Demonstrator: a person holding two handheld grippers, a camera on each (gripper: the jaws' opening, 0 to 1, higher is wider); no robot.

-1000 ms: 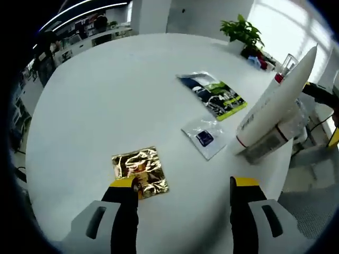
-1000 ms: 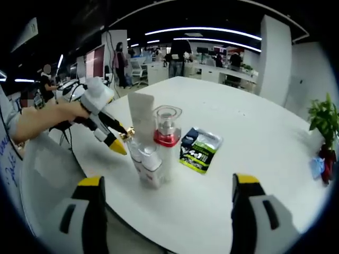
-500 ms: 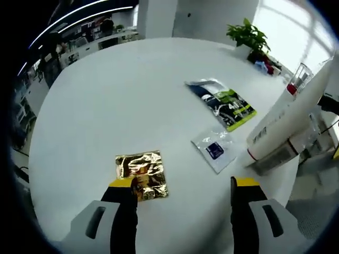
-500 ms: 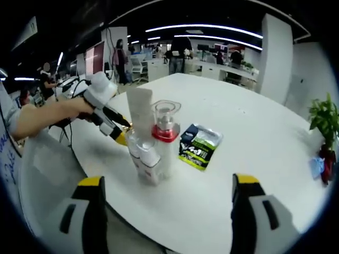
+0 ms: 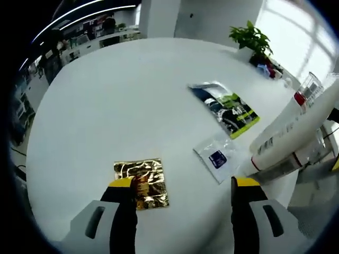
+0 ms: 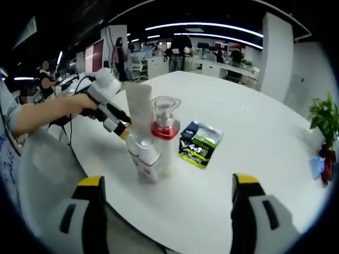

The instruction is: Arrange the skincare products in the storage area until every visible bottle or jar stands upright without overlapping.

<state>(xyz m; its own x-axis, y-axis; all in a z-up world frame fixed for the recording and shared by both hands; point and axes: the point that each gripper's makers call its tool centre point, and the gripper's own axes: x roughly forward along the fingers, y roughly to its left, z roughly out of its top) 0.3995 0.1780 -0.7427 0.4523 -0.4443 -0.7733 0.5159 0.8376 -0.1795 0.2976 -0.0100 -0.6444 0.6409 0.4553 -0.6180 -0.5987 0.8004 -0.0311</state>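
Note:
A tall white tube (image 6: 140, 112) stands upright near the table's near edge, close beside a bottle with a red collar and clear cap (image 6: 165, 135). Small clear bottles (image 6: 146, 156) stand at their base. In the left gripper view the tube (image 5: 296, 135) and the red-collared bottle (image 5: 306, 91) sit at the far right. A gold foil sachet (image 5: 141, 182) lies by my left jaw, with a clear sachet (image 5: 217, 159) and a green-black sachet (image 5: 226, 106) beyond. My left gripper (image 5: 184, 185) is open and holds nothing; a hand holds it (image 6: 124, 131) just behind the tube. My right gripper (image 6: 168, 182) is open, short of the bottles.
The round white table (image 5: 116, 90) has broad bare room on its left half. A potted plant (image 5: 251, 37) stands at the far edge, also seen as the plant (image 6: 323, 119) at the right. The green-black sachet (image 6: 199, 145) lies flat right of the bottles. Desks and people fill the office behind.
The left gripper view has shifted, so the tube and bottles sit nearer its right edge. In the right gripper view the left gripper has edged up and right, closer behind the tube.

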